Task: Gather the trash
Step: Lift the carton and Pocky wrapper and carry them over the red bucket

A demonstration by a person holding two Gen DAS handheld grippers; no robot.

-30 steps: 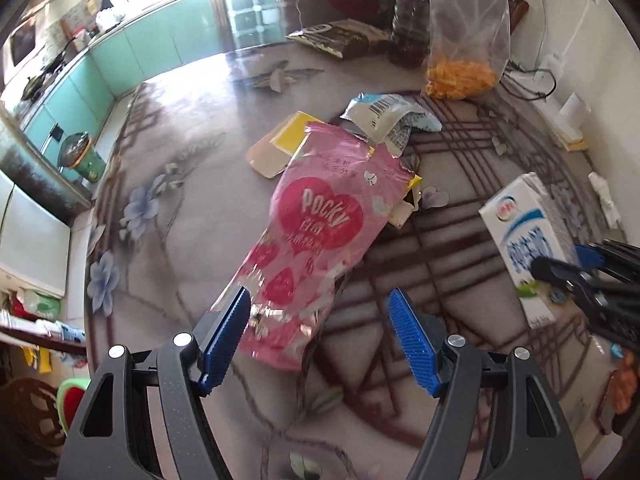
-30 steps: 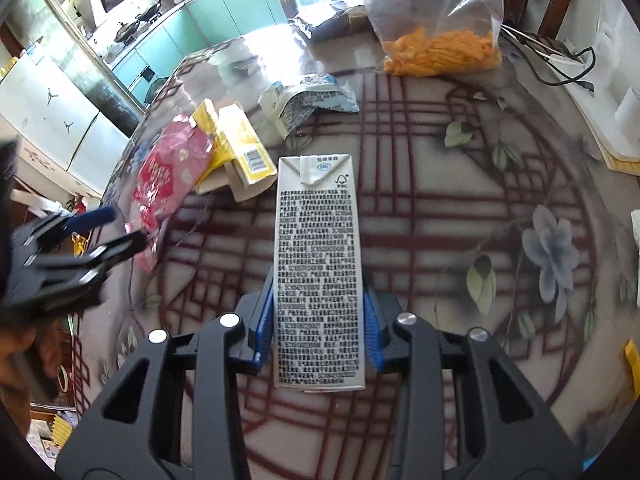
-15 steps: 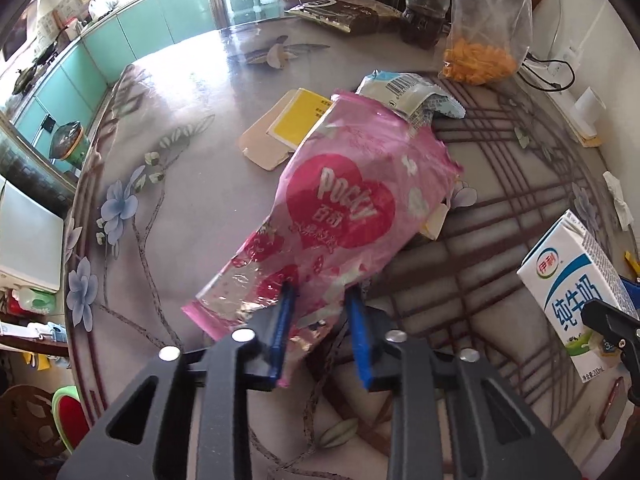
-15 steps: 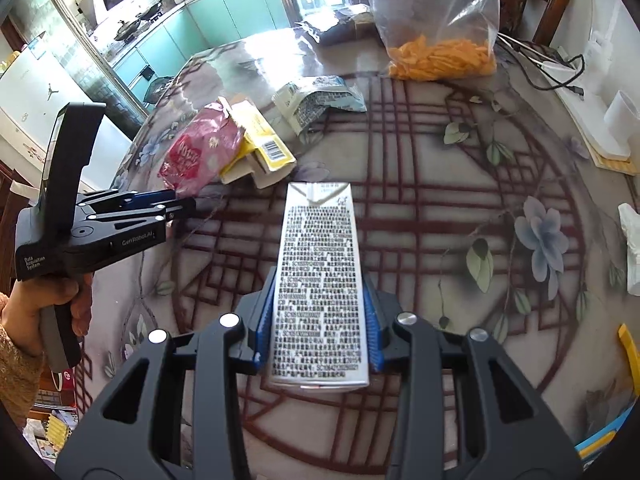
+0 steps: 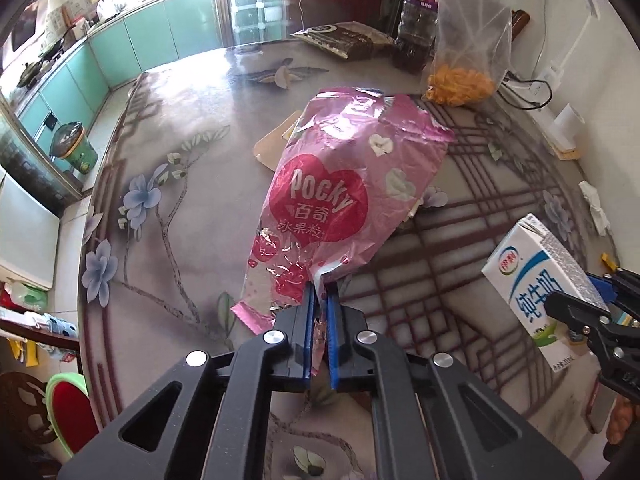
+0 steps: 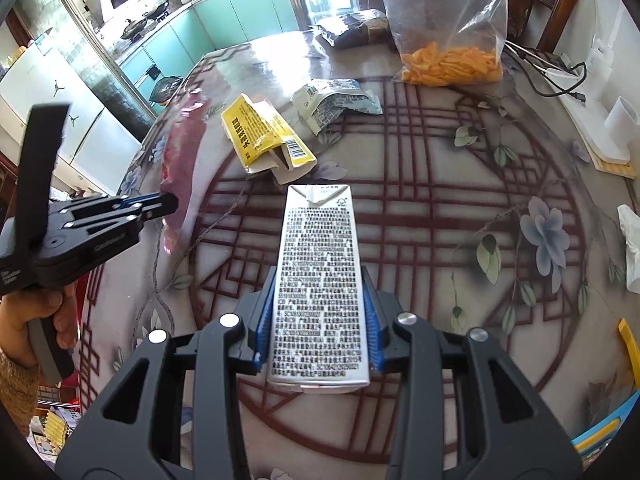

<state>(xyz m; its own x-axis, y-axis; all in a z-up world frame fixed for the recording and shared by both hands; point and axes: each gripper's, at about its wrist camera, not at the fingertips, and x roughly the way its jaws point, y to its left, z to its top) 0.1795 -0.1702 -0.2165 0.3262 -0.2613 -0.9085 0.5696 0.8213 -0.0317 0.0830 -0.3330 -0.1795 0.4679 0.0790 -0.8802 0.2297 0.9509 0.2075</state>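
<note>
The left tool (image 5: 319, 304) pinches the pink wrapper (image 5: 340, 204) above the desk (image 5: 180, 120); the right tool (image 6: 318, 326) grips the milk carton (image 6: 318, 280).

The pink Pocky wrapper (image 6: 182, 148) is blurring in the right wrist view; in the left wrist view it is hiding most of the yellow box (image 5: 276, 142) behind it.

The pink snack wrapper (image 5: 340, 200) at frame centre is crinkled, shiny foil. The milk carton (image 6: 320, 280) is smooth coated cardboard. The table (image 5: 180, 240) looks glossy. The bag (image 6: 444, 12) at upper right is clear plastic.
</note>
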